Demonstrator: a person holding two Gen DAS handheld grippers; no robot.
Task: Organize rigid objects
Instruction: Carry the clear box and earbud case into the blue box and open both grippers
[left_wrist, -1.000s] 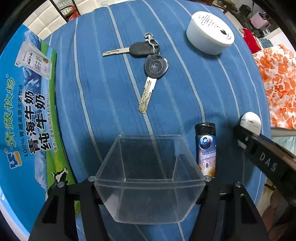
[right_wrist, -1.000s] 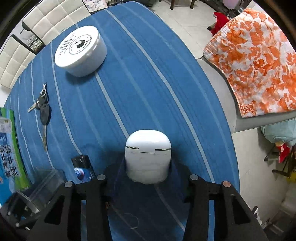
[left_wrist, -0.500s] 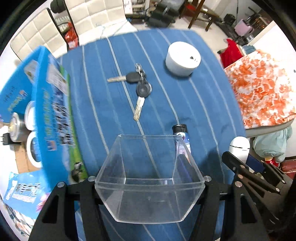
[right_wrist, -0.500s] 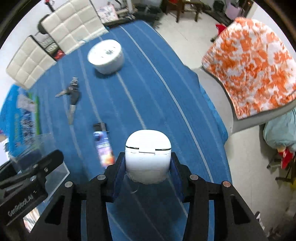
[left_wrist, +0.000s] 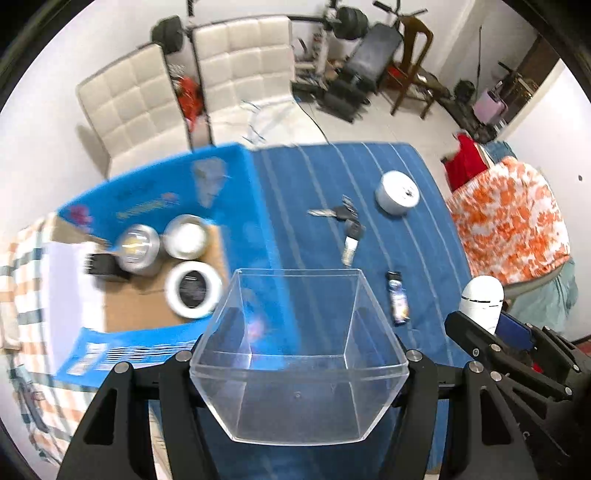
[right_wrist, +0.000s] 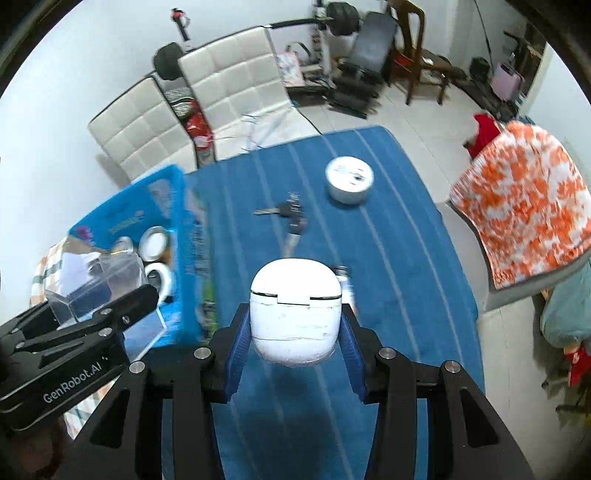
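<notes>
Between right tongs (right_wrist: 295, 332), white case (right_wrist: 294, 317); left tongs (left_wrist: 299, 373) gripping clear tub (left_wrist: 299, 354)

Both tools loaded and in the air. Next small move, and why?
Probably bring the right tool over the clear bin in the left tool and release. The white case is clamped and off the blue cloth; the bin looks empty, mouth open upward.
</notes>
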